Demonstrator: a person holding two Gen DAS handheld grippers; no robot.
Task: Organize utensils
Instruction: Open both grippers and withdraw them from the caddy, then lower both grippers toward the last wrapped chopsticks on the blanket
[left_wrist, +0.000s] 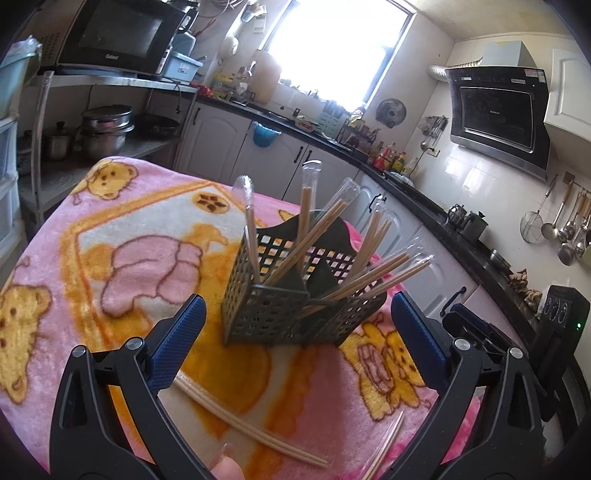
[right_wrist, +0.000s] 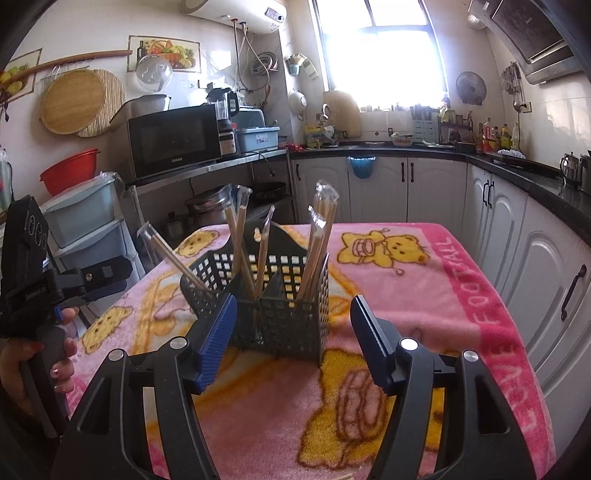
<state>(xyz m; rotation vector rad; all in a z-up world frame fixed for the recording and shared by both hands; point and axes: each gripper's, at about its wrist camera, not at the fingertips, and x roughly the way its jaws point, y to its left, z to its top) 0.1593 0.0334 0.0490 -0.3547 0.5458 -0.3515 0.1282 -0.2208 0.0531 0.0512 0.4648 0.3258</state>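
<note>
Two pairs of chopsticks (left_wrist: 251, 421) lie loose on the pink blanket (left_wrist: 122, 229) that covers the desk, one long pair slanting across just under the left tongs (left_wrist: 295, 332) and a second pair (left_wrist: 386, 445) near the lower edge of that view. Both are in clear sleeves, and my guess is they lie there because they are next to be filed.

One dark mesh caddy (left_wrist: 291, 291) stands upright in the middle of the blanket, split by dividers into compartments. About seven or eight sleeved pairs lean out of it at angles; where they overlap I cannot count them for sure. They fan outward because the compartments are wide and the sticks are tall, so each one tips against a wall.

Left tongs are spread wide with nothing between the pads, hanging over the long loose pair and aimed at the caddy. Right tongs (right_wrist: 293, 339) are partly open and empty too, pointing at the caddy from the other side. A hand (right_wrist: 61, 354) grips the handle of the left tool at the edge of the right view.

Sorting looks mostly done; those two pairs remain.
</note>
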